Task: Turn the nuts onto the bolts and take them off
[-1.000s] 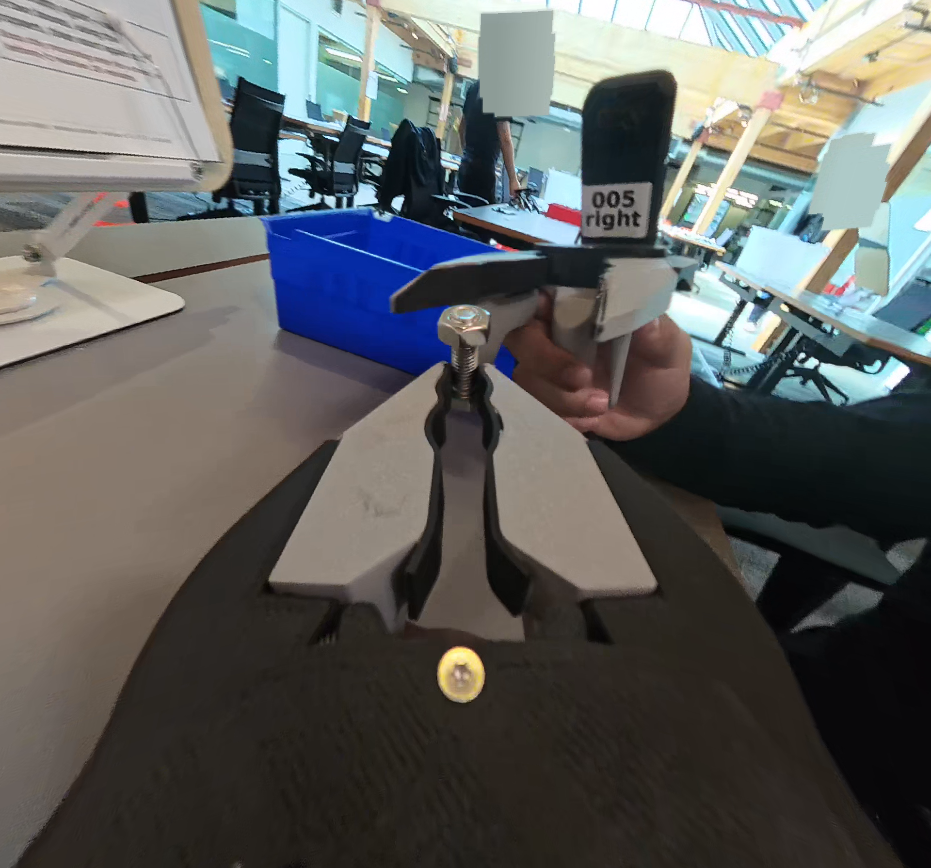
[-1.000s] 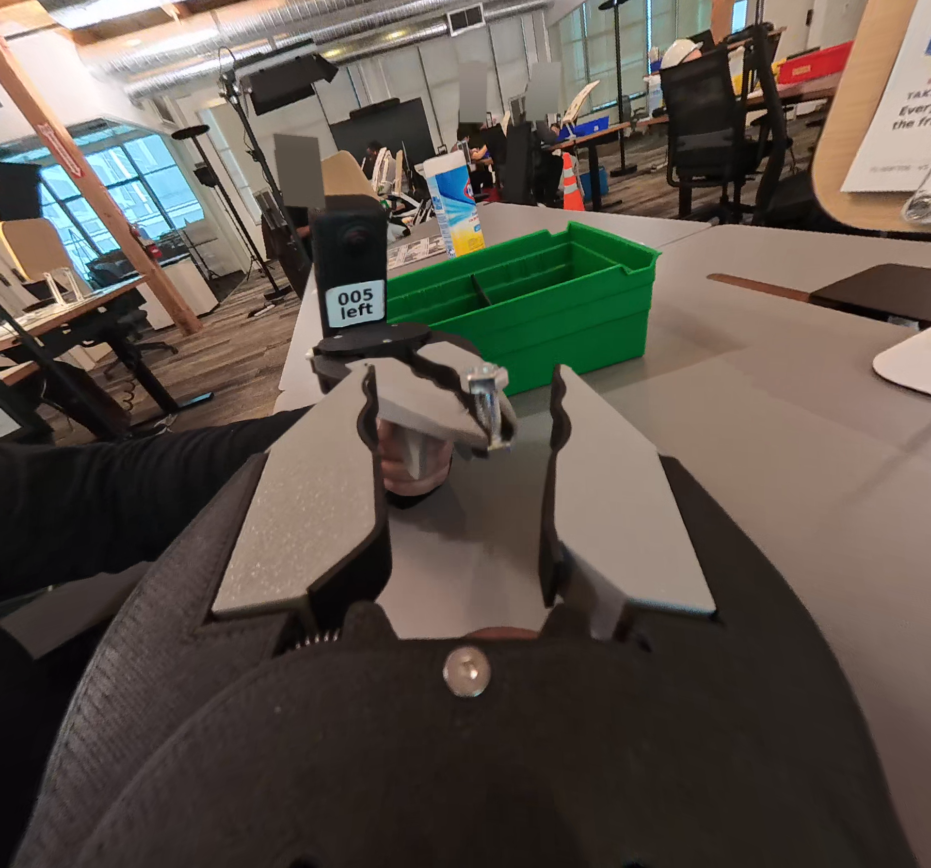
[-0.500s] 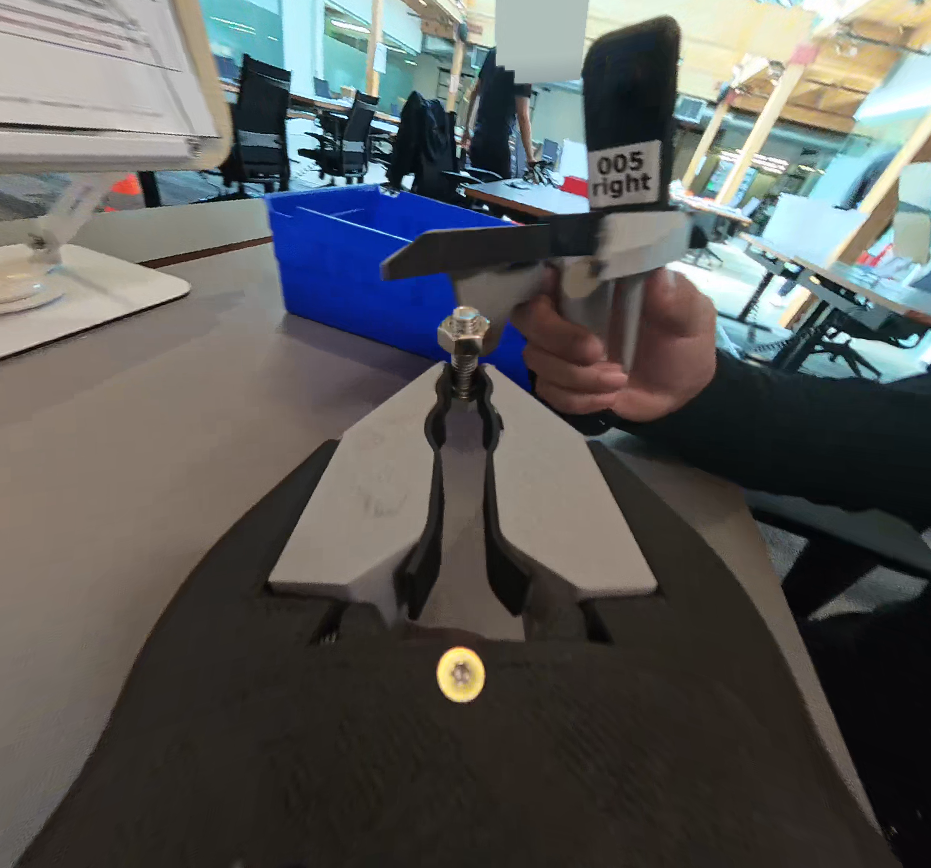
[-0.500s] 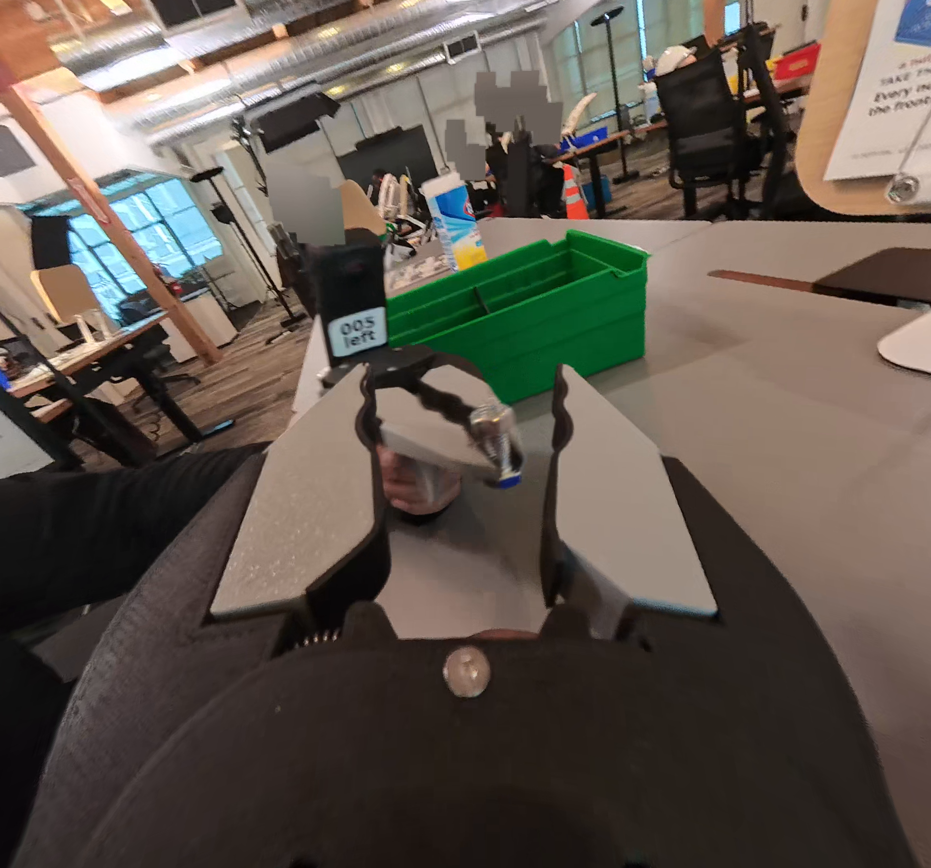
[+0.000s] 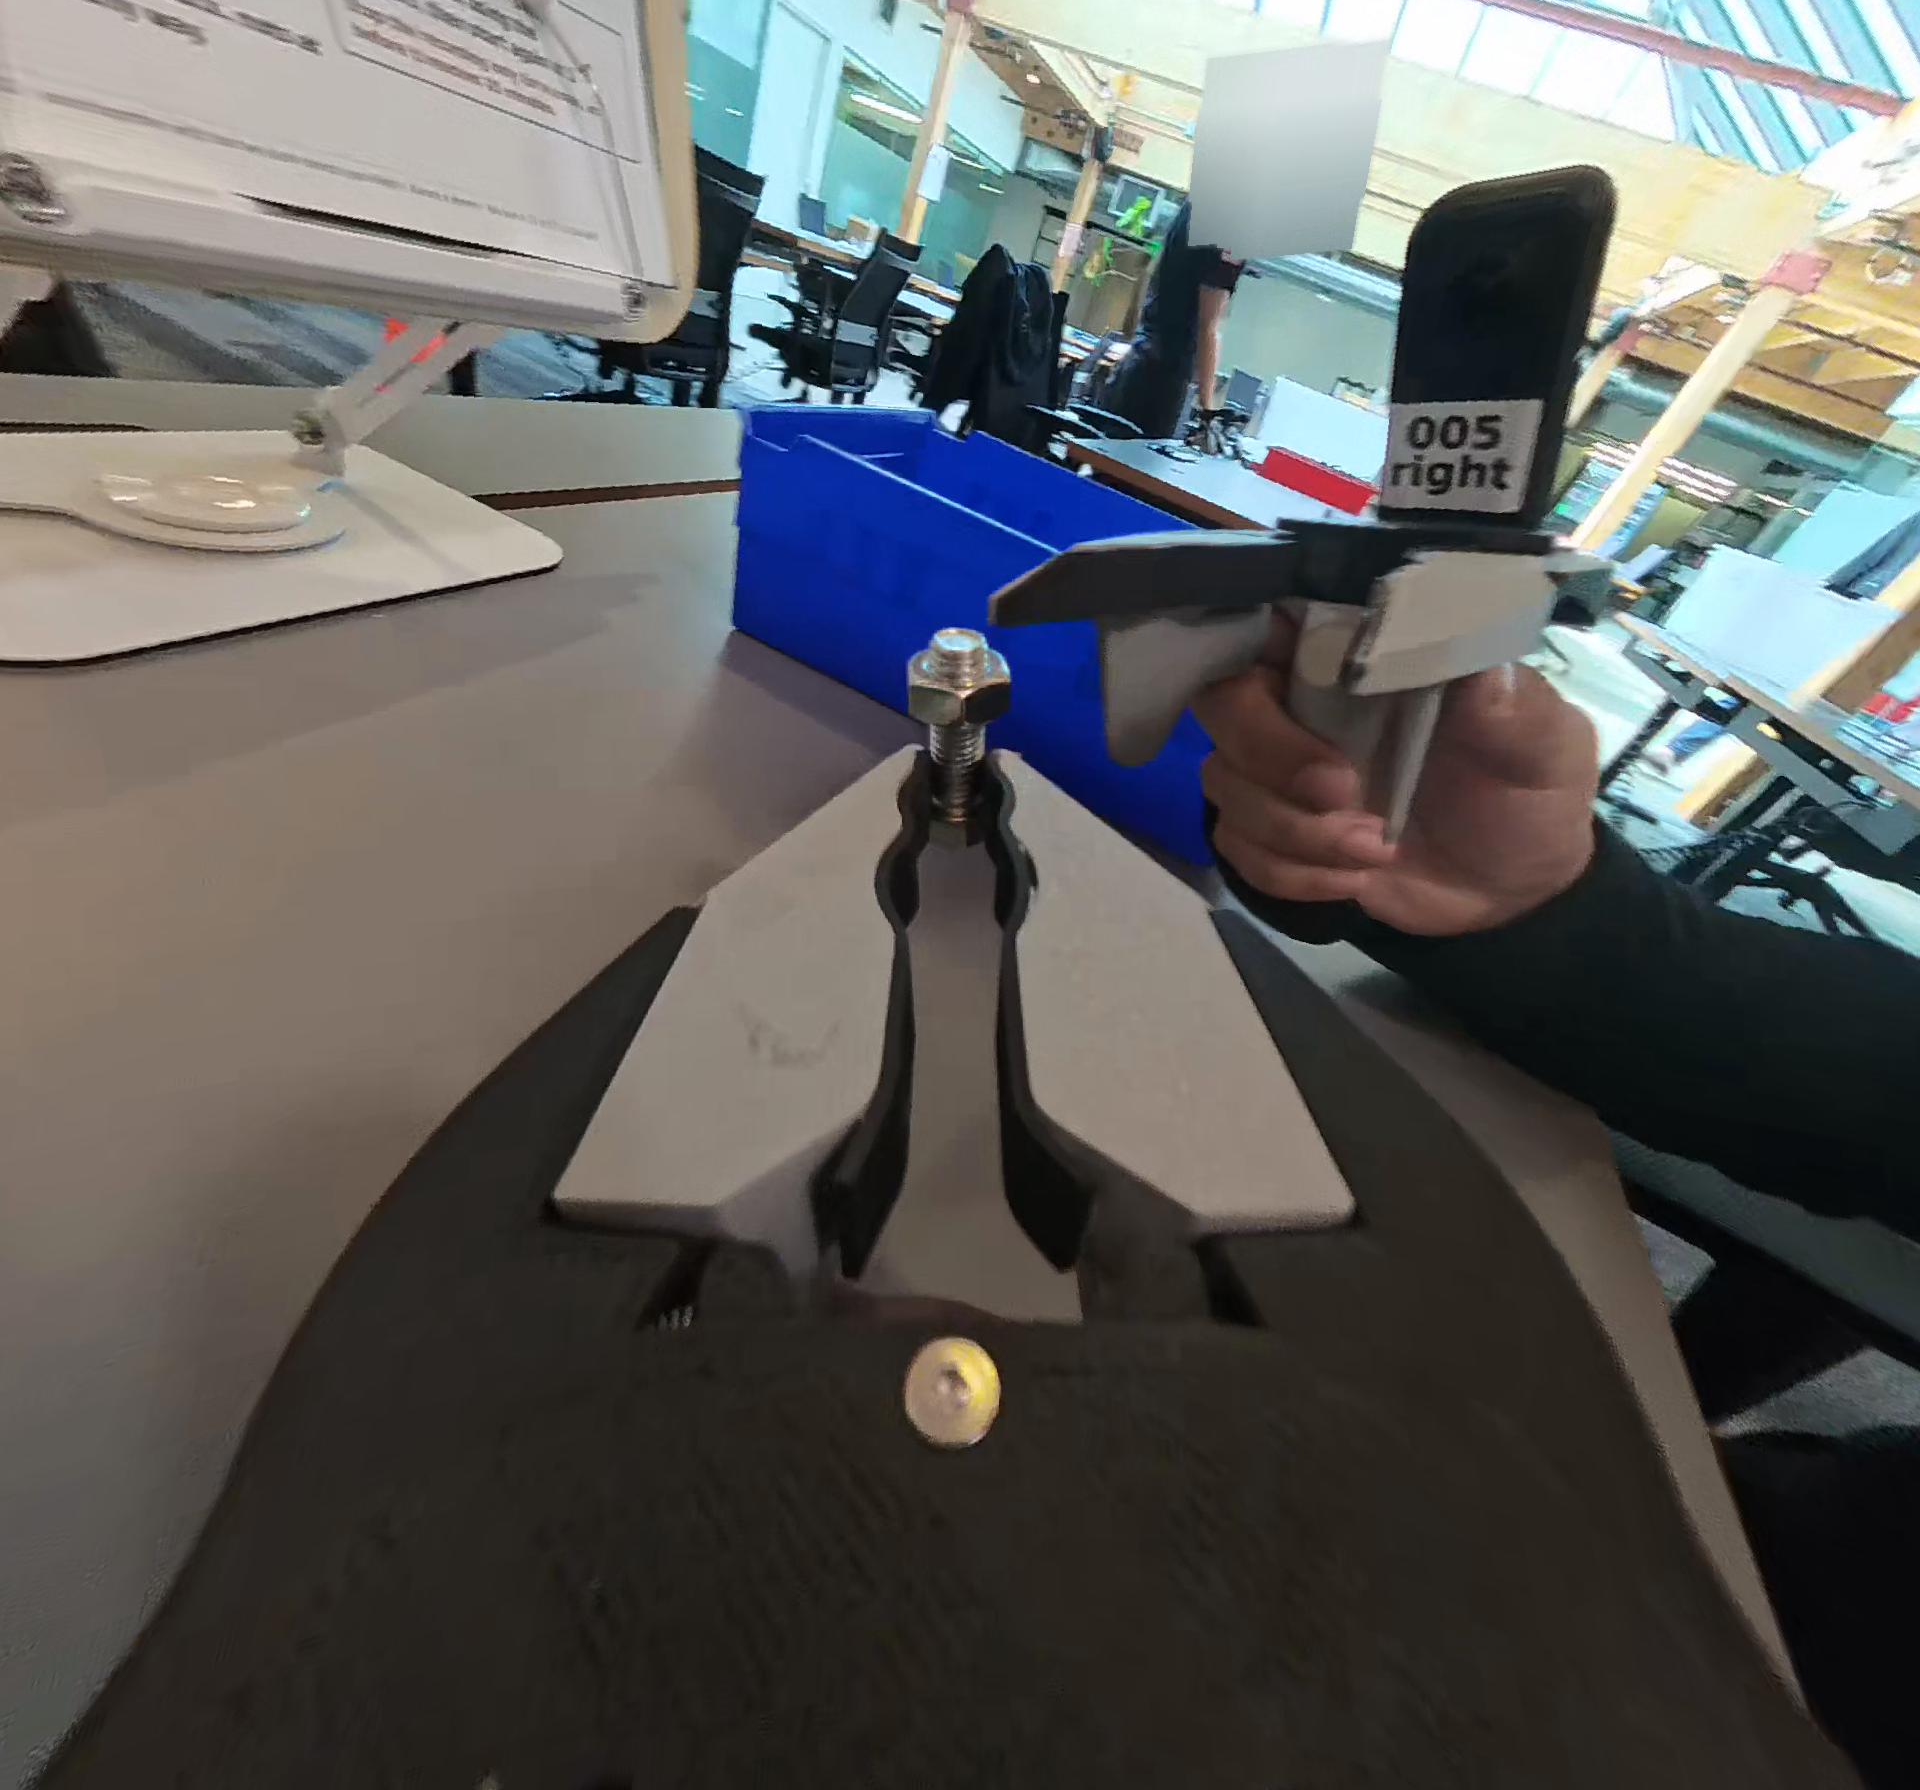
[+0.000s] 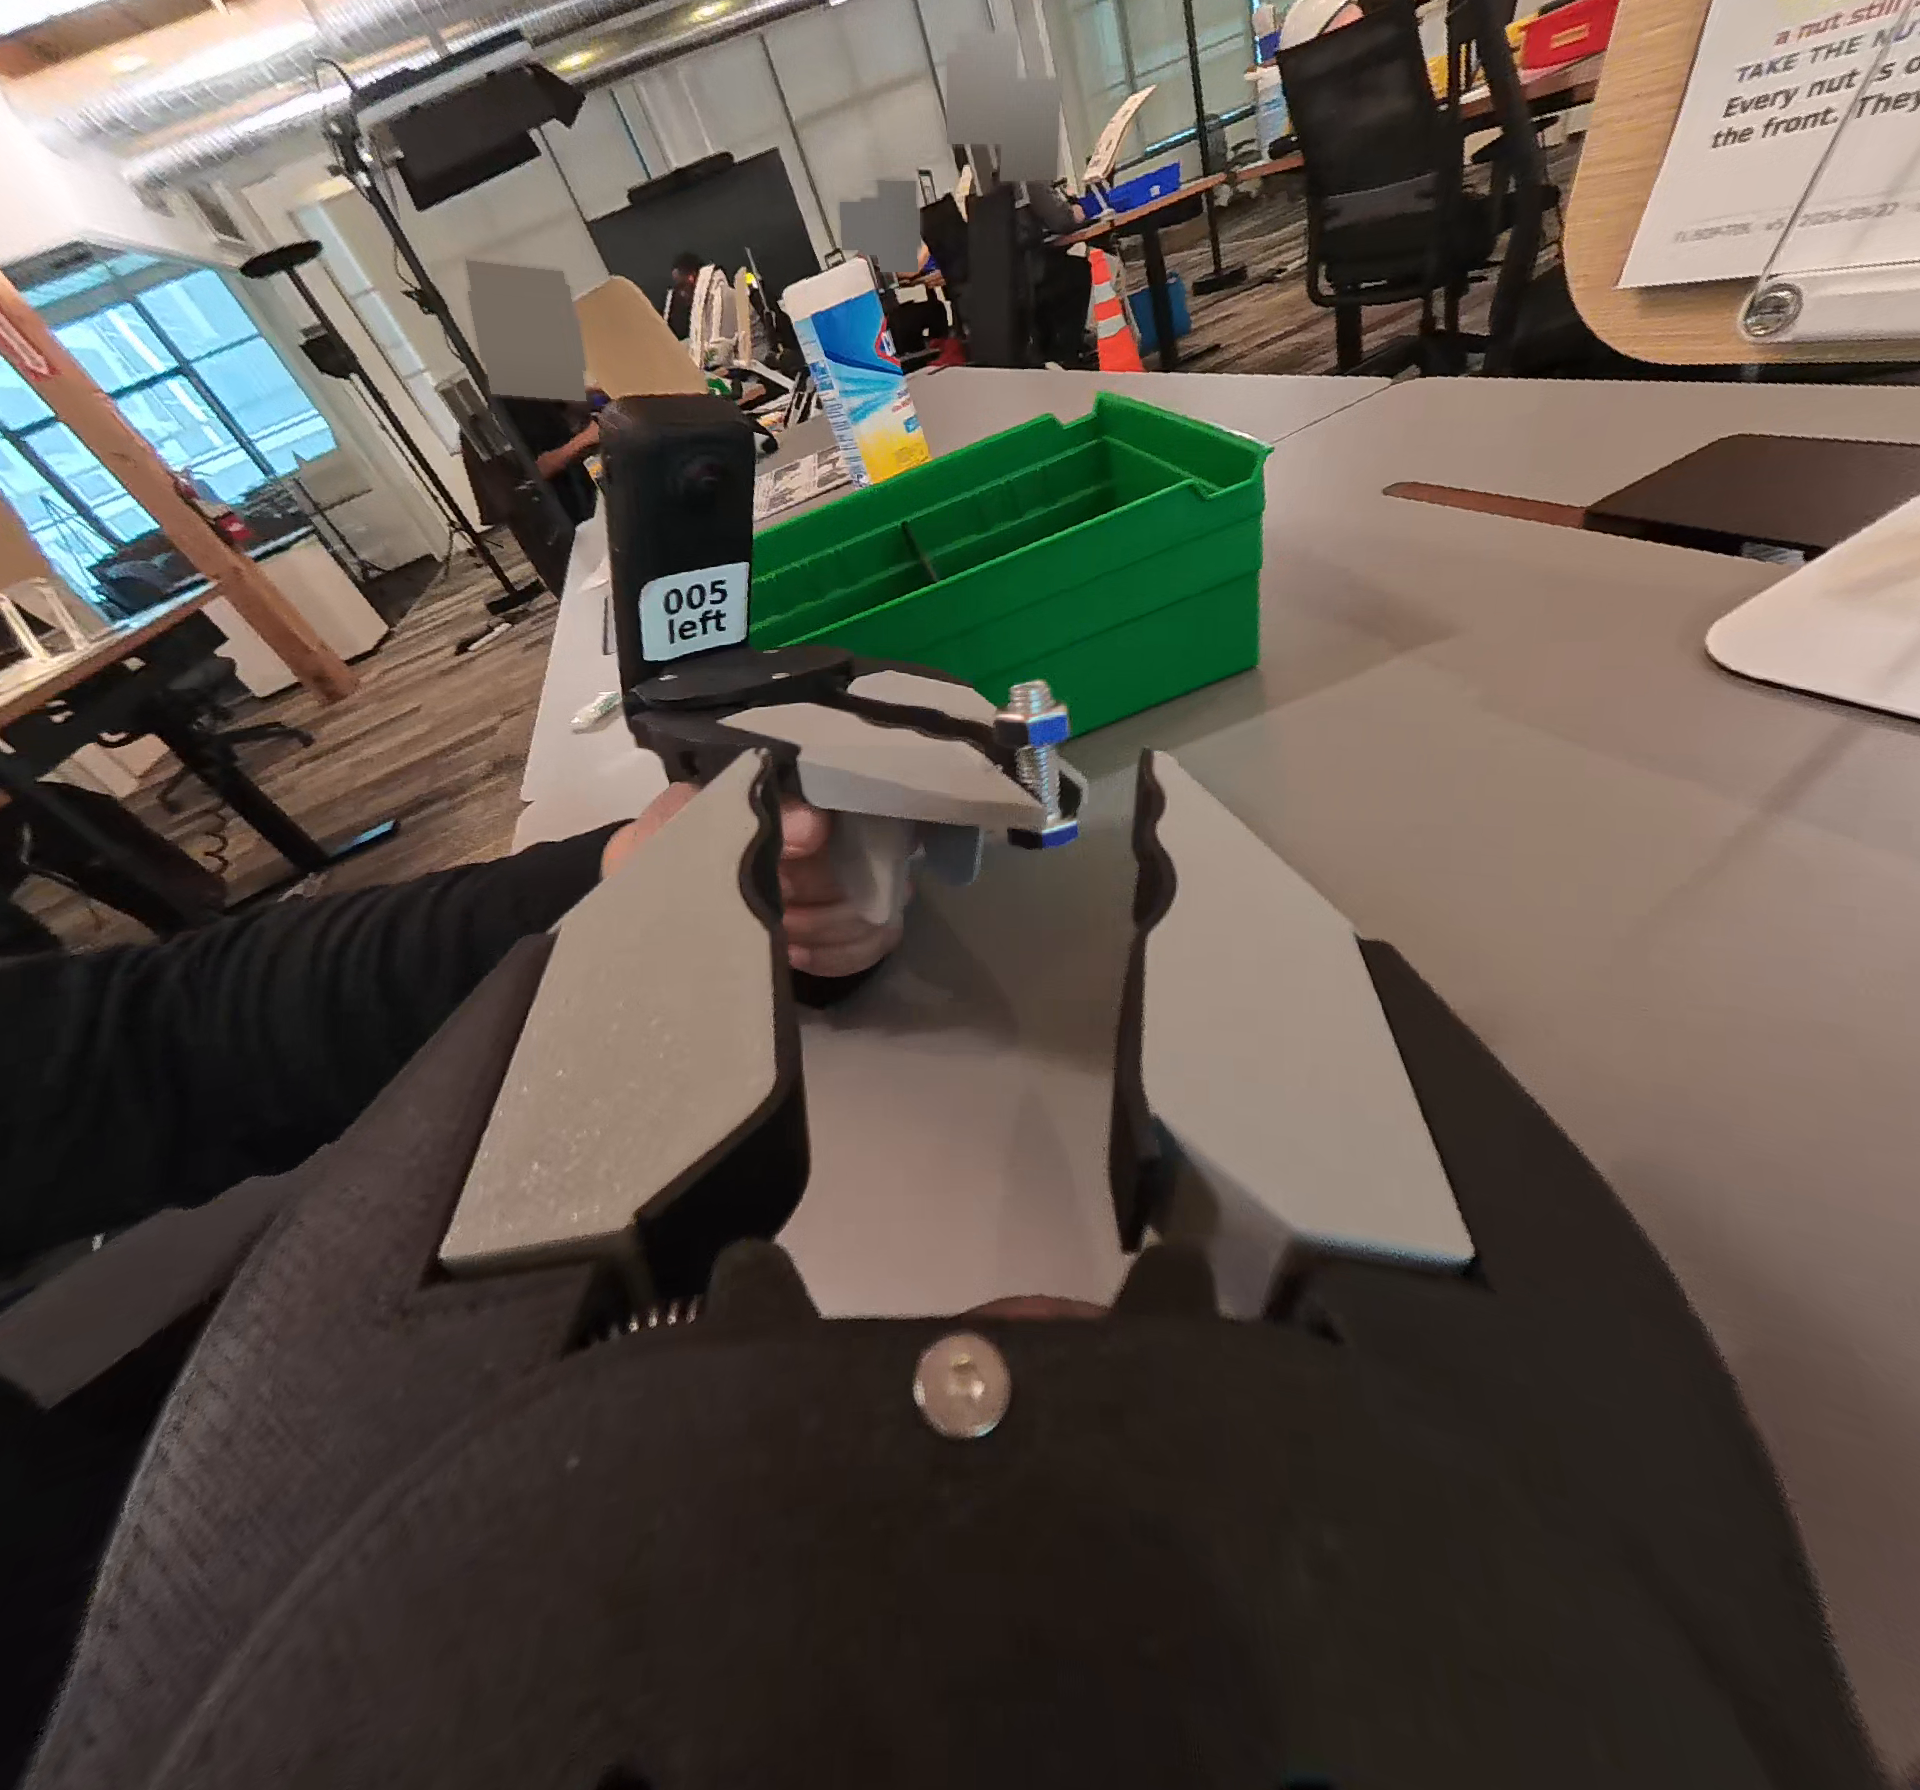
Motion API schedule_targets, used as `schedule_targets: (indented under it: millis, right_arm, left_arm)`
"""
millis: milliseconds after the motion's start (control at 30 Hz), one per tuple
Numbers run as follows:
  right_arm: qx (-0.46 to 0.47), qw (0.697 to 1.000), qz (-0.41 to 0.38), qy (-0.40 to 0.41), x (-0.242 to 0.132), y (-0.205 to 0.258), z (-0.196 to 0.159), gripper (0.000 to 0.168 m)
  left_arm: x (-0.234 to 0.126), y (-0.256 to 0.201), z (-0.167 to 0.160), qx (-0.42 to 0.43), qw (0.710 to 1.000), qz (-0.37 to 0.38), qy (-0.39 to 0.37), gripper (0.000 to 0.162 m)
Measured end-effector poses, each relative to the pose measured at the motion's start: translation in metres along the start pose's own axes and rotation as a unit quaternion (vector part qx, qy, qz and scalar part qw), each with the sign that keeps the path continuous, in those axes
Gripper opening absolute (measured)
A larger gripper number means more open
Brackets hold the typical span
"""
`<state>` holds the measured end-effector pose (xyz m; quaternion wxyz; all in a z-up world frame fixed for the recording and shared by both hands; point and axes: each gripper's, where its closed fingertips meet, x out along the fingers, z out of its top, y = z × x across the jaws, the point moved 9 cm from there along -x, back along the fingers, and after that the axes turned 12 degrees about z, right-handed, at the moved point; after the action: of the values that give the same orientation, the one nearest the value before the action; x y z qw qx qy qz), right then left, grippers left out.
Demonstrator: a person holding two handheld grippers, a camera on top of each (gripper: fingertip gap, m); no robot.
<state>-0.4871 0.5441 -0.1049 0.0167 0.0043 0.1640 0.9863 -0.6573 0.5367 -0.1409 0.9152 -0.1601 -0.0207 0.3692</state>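
Your left gripper is pinched on the lower shank of the bolt, held in the air above the desk, nearer its front edge than the bins. The bolt stands upright, long axis vertical: head hidden down between the fingertips, threaded end pointing up. The nut sits near that top end, with only a little thread showing above it and bare thread between it and your fingers.

A second ago your right gripper hovered right over the nut, its fingers spread. Now it has drawn off to the right and sits clear of the bolt, jaws spread and holding nothing; in the right wrist view its fingers frame the bolt from the side without touching it. Judging by this, you are between turns, re-setting your grip rather than driving the nut. Whether the nut is on its way up or down I cannot tell.

Farther back, the blue bin stands behind the bolt toward the desk's right side, the green bin toward its left, and a white stand's base near the far edge.
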Motion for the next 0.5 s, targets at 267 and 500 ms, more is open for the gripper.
schedule_targets:
  millis: [267,500]
  right_arm:
    - [-0.009,0.999,0.02,0.037,0.017,0.006,-0.01,0.072]
    - [-0.024,0.999,0.034,-0.005,0.006,0.011,0.001,0.05]
  left_arm:
    - [0.005,-0.03,-0.005,0.041,0.995,-0.091,0.015,0.006]
    - [-0.001,0.011,-0.003,0.005,0.999,0.032,0.024,0.006]
